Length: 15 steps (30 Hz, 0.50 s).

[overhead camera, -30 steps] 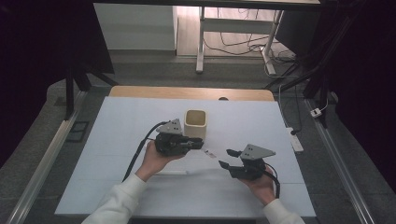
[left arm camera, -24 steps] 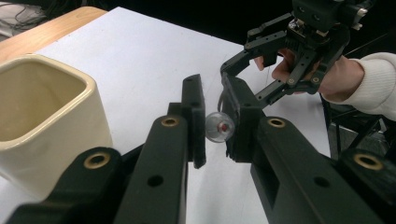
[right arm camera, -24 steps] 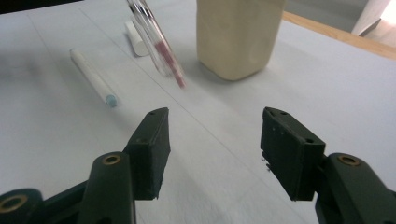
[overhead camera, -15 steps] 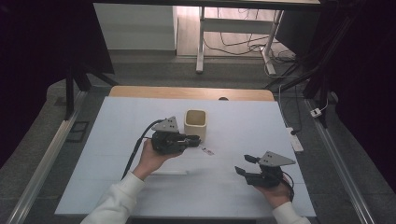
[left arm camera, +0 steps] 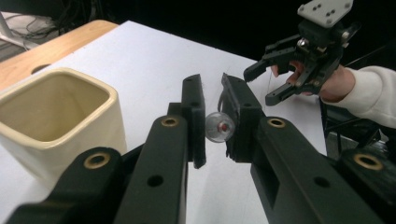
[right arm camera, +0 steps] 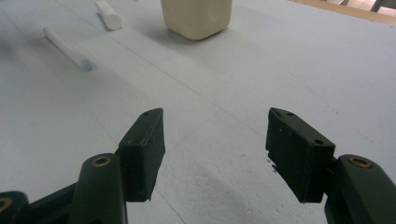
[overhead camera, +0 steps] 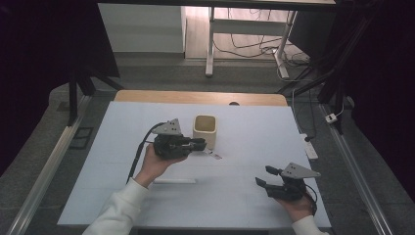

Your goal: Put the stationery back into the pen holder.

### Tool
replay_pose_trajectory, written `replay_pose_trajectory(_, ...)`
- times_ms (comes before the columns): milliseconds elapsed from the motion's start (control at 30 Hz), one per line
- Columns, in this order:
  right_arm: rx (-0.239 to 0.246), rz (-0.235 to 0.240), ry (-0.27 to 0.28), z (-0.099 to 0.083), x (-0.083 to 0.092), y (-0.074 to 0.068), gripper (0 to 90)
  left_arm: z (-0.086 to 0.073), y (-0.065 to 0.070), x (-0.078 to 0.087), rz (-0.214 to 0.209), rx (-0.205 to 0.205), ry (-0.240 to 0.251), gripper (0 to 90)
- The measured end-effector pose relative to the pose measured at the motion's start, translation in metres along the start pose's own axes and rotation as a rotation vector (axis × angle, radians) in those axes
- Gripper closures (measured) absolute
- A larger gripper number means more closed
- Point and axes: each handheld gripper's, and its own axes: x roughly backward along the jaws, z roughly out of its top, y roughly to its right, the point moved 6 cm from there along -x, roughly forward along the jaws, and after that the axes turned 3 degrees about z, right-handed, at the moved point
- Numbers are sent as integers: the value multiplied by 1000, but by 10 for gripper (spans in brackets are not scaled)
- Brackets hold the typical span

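Observation:
My left gripper [overhead camera: 199,143] lies level just left of the cream square cup [overhead camera: 204,129], shut on a thin clear pen [left arm camera: 219,127] that I see end-on with a red core. Its tip [overhead camera: 213,155] pokes out past the jaws, low over the table. The cup [left arm camera: 56,116] stands upright beside those jaws. My right gripper [overhead camera: 267,176] is near the front right of the white table; its jaws have just been opening and stand open [right arm camera: 215,154] with nothing between them. A white pen [overhead camera: 174,181] lies flat near the left hand.
The white pen [right arm camera: 67,49] has a pale blue end and lies left of the cup [right arm camera: 196,16] in the right gripper view; a short white cylinder [right arm camera: 108,15] lies beyond it. The table's wooden far edge [overhead camera: 147,96] runs behind the cup.
The right gripper drew away from the middle of the table, to the right and toward the near edge, and its jaws stand wider. The left gripper has stayed by the cup.

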Motion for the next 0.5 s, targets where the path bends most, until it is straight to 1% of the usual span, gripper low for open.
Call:
replay_pose_trajectory(67, 0, 3, -3, -1, -2, 0, 370, 2, -1, 5, 2, 3, 11, 791)
replay_pose_trajectory(133, 11, -1, -14, -2, -3, 0, 368, 4, -3, 10, 4, 9, 23, 791)
replay_pose_trajectory(200, 8, -3, -13, -2, -4, 1, 368, 6, -5, 16, 11, 9, 30, 791)
replay_pose_trajectory(267, 5, 4, -10, -2, -4, 1, 368, 9, -8, 22, 20, 15, 39, 791)
replay_pose_trajectory(300, 7, 6, -12, -2, -4, 1, 368, 11, -11, 26, 27, 28, 47, 791)
replay_pose_trajectory(433, 7, 9, -8, -1, -5, 0, 368, 22, -21, 41, 53, 46, 67, 791)
replay_pose_trajectory(500, 8, 8, -8, -1, -5, 1, 368, 27, -27, 47, 54, 65, 83, 790)
